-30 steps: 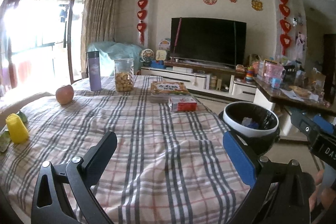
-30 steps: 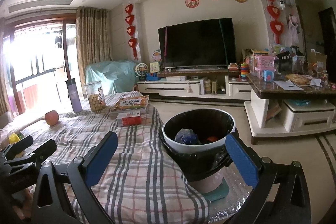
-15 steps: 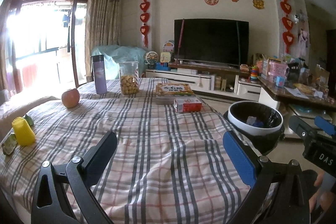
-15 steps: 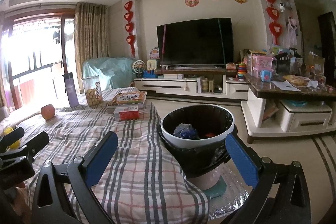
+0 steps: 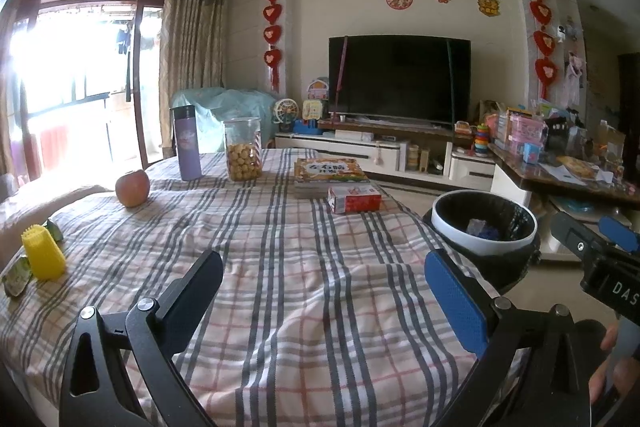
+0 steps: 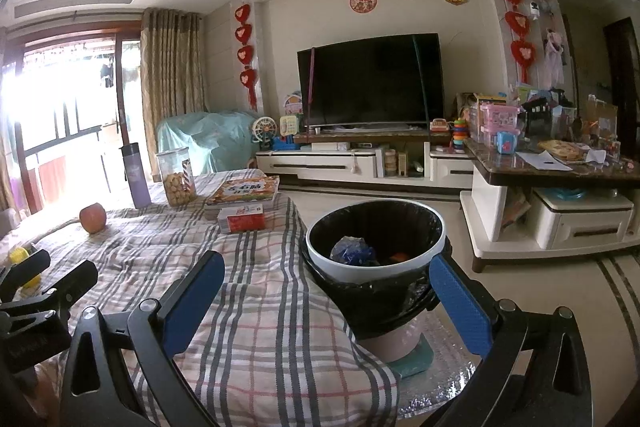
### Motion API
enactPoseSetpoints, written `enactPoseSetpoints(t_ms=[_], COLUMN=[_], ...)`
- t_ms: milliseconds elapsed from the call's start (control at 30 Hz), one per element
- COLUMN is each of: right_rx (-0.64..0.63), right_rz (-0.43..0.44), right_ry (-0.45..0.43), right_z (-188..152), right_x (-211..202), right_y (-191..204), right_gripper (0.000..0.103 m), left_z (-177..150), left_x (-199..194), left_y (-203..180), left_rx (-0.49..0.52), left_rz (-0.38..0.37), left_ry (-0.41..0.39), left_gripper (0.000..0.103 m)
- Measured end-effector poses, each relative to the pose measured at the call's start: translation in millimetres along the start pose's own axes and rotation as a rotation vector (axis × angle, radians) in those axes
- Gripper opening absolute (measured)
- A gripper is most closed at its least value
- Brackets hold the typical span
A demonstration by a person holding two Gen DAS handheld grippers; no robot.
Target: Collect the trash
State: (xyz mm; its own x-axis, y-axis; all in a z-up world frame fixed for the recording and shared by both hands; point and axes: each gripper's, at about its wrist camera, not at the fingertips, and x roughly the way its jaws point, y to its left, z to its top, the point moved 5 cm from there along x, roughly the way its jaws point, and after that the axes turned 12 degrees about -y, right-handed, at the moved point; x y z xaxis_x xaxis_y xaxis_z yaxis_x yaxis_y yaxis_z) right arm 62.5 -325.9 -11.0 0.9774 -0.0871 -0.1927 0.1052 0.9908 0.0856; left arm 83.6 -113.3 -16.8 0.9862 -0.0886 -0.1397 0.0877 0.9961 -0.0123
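Blue pads line the fingers (image 5: 454, 301) of the left gripper (image 5: 324, 291), which are spread wide and hold nothing, hovering over the plaid cloth (image 5: 304, 267) on the surface. The right gripper (image 6: 326, 293) is likewise wide apart and empty, its fingers (image 6: 460, 303) framing the near rim of the trash bin (image 6: 434, 247), though I cannot tell whether they touch it. The bin, lined with a black bag, stands on the floor just beside the cloth's right edge and holds a crumpled blue wrapper (image 6: 354, 251) and a small orange scrap (image 6: 398, 257). At the far left of the cloth lie greenish wrappers (image 5: 16, 277) next to a yellow cup (image 5: 42, 257). An apple (image 5: 132, 187), purple bottle (image 5: 186, 143), biscuit jar (image 5: 243, 149), book (image 5: 330, 171) and red box (image 5: 354, 198) sit farther back.

Compared with a second ago, both grippers have drawn back slightly and risen, the fingers as wide as before; nothing on the cloth has shifted.
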Motion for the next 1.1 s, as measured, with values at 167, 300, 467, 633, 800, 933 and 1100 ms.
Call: enactPoseSetpoints(t_ms=[167, 300, 467, 633, 800, 933, 1100], right_rx=[0.003, 0.004, 0.006, 0.008, 0.008, 0.011, 0.010], right_rz=[0.002, 0.003, 0.006, 0.008, 0.011, 0.012, 0.011], right_ry=[0.002, 0.001, 0.000, -0.001, -0.001, -0.001, -0.001], right_z=[-0.1, 0.4, 0.5, 1.6, 2.9, 3.3, 2.9], right_x=[0.1, -0.5, -0.8, -1.5, -1.4, -1.4, -1.5], right_y=[-0.4, 1.5, 2.8, 5.0, 7.8, 9.2, 9.1], right_gripper=[0.103, 0.103, 0.103, 0.103, 0.103, 0.103, 0.103], left_z=[0.3, -1.9, -1.9, -2.0, -2.4, -2.4, -2.3], left_x=[-0.6, -1.7, -2.2, -2.1, -2.0, -1.9, -1.7], left_y=[-0.3, -1.3, -1.1, -1.5, -1.9, -1.9, -2.0], left_rx=[0.004, 0.009, 0.010, 0.010, 0.012, 0.011, 0.013], left_rz=[0.000, -0.006, -0.010, -0.013, -0.012, -0.013, -0.014], left_ry=[-0.007, -0.008, -0.010, -0.007, -0.006, -0.006, -0.005], left_gripper=[0.102, 0.102, 0.102, 0.102, 0.102, 0.102, 0.102])
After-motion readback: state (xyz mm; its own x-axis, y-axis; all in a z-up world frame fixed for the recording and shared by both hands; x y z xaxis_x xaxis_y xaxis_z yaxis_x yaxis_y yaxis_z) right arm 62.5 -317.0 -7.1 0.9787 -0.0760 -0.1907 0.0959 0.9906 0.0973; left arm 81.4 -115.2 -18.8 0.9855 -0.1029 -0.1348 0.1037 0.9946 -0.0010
